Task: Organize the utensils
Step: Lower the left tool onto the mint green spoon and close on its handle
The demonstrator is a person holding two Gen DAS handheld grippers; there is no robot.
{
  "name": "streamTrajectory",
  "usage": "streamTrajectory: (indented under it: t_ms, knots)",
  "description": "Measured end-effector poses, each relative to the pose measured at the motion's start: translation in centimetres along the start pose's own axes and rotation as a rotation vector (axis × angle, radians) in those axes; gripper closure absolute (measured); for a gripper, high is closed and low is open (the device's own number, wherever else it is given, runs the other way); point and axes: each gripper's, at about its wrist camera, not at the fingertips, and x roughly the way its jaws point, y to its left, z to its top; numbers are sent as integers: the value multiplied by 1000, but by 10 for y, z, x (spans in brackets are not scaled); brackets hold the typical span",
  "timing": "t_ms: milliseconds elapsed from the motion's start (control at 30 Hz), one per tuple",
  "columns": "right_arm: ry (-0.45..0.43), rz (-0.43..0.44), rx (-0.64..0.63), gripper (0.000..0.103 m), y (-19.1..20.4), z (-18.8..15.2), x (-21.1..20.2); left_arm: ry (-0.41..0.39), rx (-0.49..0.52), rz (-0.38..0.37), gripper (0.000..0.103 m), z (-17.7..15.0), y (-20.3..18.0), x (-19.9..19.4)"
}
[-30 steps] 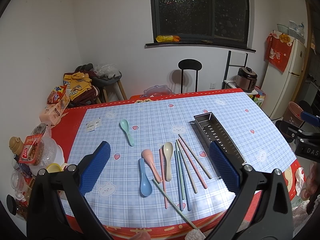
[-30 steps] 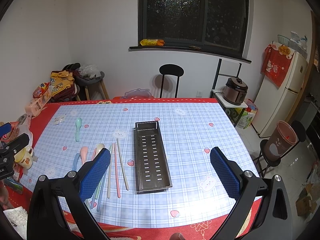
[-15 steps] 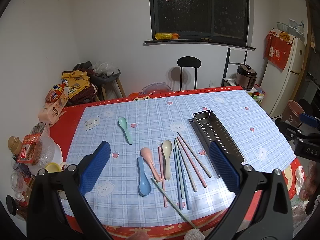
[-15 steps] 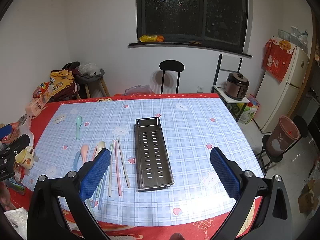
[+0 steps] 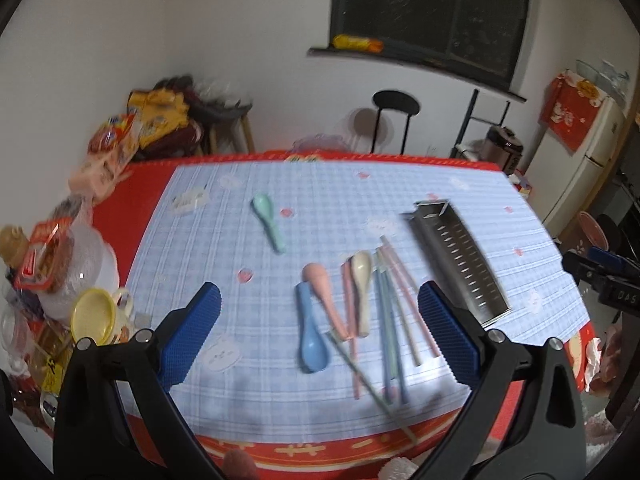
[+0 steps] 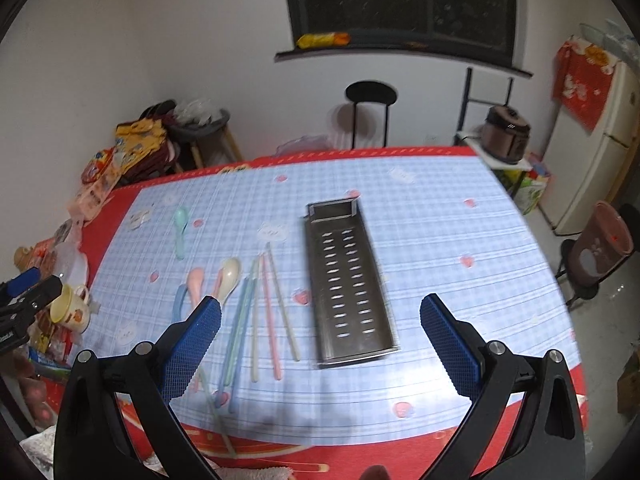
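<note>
A perforated steel tray [image 6: 350, 280] lies empty on the checked tablecloth; it also shows in the left wrist view [image 5: 458, 258]. Left of it lie several pastel chopsticks [image 6: 266, 308], a cream spoon [image 5: 362, 284], a pink spoon [image 5: 322, 292] and a blue spoon [image 5: 312, 330]. A green spoon [image 5: 268, 226] lies apart, farther back. My left gripper [image 5: 320, 336] is open and empty above the spoons and chopsticks. My right gripper [image 6: 320, 344] is open and empty above the tray's near end.
A yellow cup [image 5: 94, 316], jars and snack packets [image 5: 48, 256] crowd the table's left edge. A black stool [image 6: 370, 114], a rice cooker [image 6: 506, 132] and a fridge [image 6: 600, 152] stand beyond the table. A bin [image 6: 602, 242] stands at the right.
Both grippers have moved forward and lower toward the table, so the utensils and tray look larger. Both views have tilted. Nothing on the table has moved.
</note>
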Motion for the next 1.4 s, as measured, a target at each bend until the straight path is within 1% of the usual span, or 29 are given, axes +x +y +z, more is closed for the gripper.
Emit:
streamTrajectory:
  t_ms: [100, 167, 233, 267, 333, 467, 567, 667, 700, 733, 767, 867, 933, 967, 1100, 1167, 1267, 1400]
  knots:
    - [38, 27, 8, 5, 13, -2, 23, 59, 2, 24, 6, -5, 26, 23]
    - [54, 51, 21, 5, 25, -5, 40, 106, -10, 24, 6, -7, 42, 40]
    - [58, 55, 27, 5, 32, -7, 52, 155, -30, 14, 6, -8, 61, 60]
    - [64, 52, 26, 5, 36, -8, 57, 166, -32, 16, 6, -7, 69, 70]
    - [95, 53, 12, 5, 47, -9, 71, 172, -29, 28, 6, -4, 79, 84]
    - [118, 28, -30, 5, 62, -13, 88, 164, -49, -5, 6, 13, 92, 115]
    - [139, 56, -26, 5, 66, -14, 101, 151, -80, -13, 6, 29, 97, 143]
    - [170, 73, -16, 5, 67, -14, 118, 177, -128, -57, 7, 45, 103, 178]
    - [181, 83, -12, 5, 66, -13, 123, 193, -150, -79, 8, 50, 106, 195]
    - [194, 94, -7, 5, 65, -13, 130, 206, -161, -92, 14, 52, 106, 204]
    - [203, 101, -5, 5, 66, -13, 135, 225, -174, -116, 27, 56, 108, 220]
    - [230, 117, -7, 6, 69, -12, 152, 272, -193, -162, 48, 58, 108, 252]
    - [246, 127, -11, 9, 72, -10, 160, 299, -227, -207, 56, 58, 111, 276]
    - [250, 132, -14, 11, 73, -9, 163, 305, -237, -213, 58, 59, 113, 284]
    - [269, 156, -35, 15, 79, -6, 177, 319, -280, -217, 65, 59, 117, 317]
    - [293, 177, -39, 24, 81, -6, 186, 325, -308, -234, 74, 59, 119, 330]
    - [328, 195, -39, 32, 84, -8, 200, 327, -331, -243, 74, 59, 124, 341]
    - [346, 210, -36, 34, 87, -8, 210, 326, -352, -252, 74, 59, 125, 350]
